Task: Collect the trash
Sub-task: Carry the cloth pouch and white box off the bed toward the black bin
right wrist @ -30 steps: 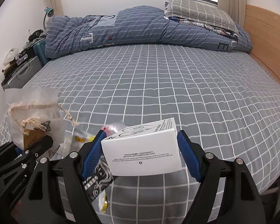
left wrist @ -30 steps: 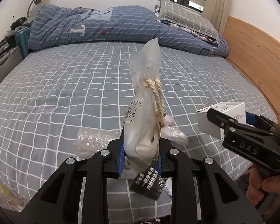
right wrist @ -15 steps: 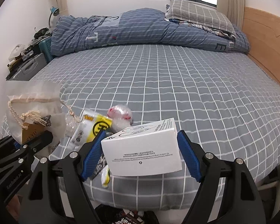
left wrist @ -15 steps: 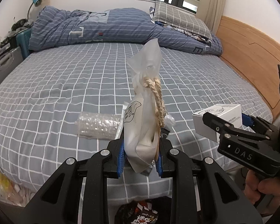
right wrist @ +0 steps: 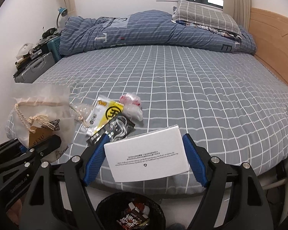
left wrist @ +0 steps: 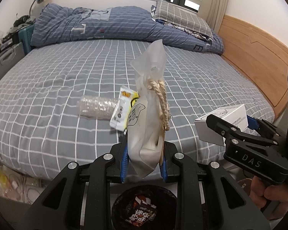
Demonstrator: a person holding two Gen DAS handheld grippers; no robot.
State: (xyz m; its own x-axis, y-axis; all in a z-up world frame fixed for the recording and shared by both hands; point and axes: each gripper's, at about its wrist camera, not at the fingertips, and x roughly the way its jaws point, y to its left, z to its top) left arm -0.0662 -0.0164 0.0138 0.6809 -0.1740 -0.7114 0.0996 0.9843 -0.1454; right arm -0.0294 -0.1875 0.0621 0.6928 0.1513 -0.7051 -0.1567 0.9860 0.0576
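Claws now over bin, wrappers uncovered

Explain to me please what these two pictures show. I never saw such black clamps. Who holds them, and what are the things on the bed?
A person holds two hand-held grippers, each with a fisheye camera looking along its fingers. The left camera shows the left gripper shut on a frosted drawstring pouch. The right camera shows the right gripper shut on a white cardboard box. On the grey checked bed lie a crushed clear plastic bottle, a white-and-yellow snack wrapper, a black printed wrapper and a crumpled clear bag. Below stands a black trash bin.
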